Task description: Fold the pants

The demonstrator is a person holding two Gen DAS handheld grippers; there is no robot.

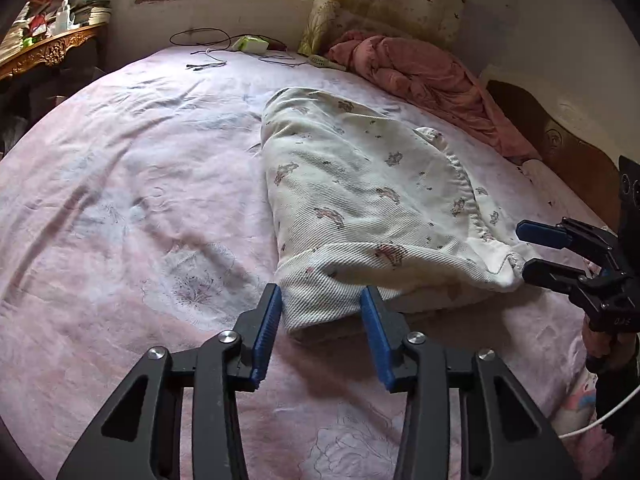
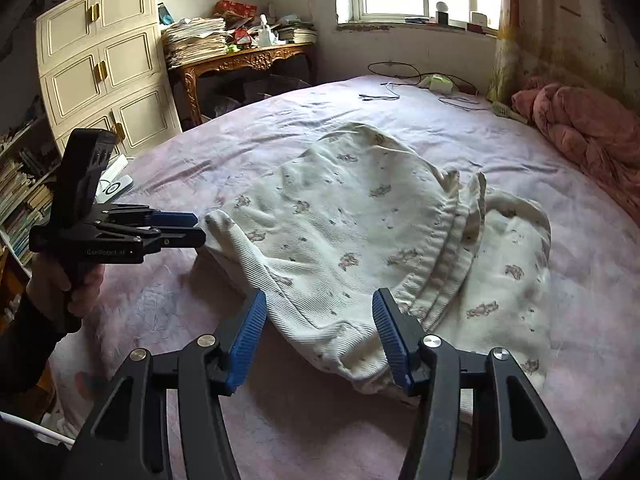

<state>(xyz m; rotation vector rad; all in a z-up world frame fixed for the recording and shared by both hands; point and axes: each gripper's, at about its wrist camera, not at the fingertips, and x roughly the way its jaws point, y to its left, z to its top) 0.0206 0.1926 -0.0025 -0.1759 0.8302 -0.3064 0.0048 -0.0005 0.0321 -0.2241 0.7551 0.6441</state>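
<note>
White pants [image 1: 360, 184] with small prints lie folded over on a pink bed sheet [image 1: 120, 184]. My left gripper [image 1: 322, 294] is open, and a near corner of the cloth lies loose between its blue pads. At the right edge of that view, my right gripper [image 1: 522, 250] sits at the other near corner. In the right wrist view, the pants [image 2: 340, 232] show a ribbed waistband on the right. There my right gripper [image 2: 320, 297] stands open astride the near hem, and its pads do not press on it. The left gripper [image 2: 200, 227], held by a hand, is at the pants' left corner.
A crumpled pink quilt [image 1: 420, 76] lies at the far right of the bed, beside a wooden headboard [image 1: 560, 140]. Cables and a small white-green box [image 1: 250, 44] lie near the window. A cream cabinet [image 2: 100, 60] and a cluttered carved table [image 2: 240, 56] stand beyond the bed's left edge.
</note>
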